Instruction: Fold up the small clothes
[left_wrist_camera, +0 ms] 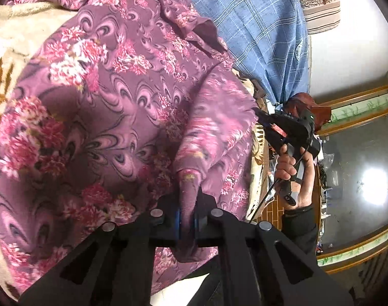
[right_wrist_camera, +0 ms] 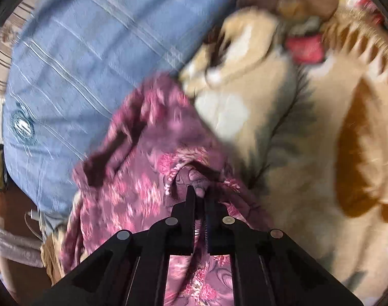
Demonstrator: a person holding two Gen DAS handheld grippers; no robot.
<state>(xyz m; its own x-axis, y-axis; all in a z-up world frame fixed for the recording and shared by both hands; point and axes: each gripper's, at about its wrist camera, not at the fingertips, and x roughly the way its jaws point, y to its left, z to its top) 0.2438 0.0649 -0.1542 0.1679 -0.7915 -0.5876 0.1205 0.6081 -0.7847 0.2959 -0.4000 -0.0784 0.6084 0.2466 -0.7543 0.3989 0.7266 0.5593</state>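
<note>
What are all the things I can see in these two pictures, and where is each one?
floral garment: one, purple with pink flowers, spread over the bed and pinched at two spots by the grippers
blue cloth: one, blue with pale check lines, beyond the garment
plush blanket: one, cream with brown pattern, under and beside the garment
striped fabric: one, beige and brown, at the far top edge
wooden rails: brown, at the right of the left wrist view
left gripper: one, black, shut on a fold of the garment
right gripper: one, black, shut on a bunched edge of the garment
hand: one, holding the right gripper's handle, dark sleeve below
</note>
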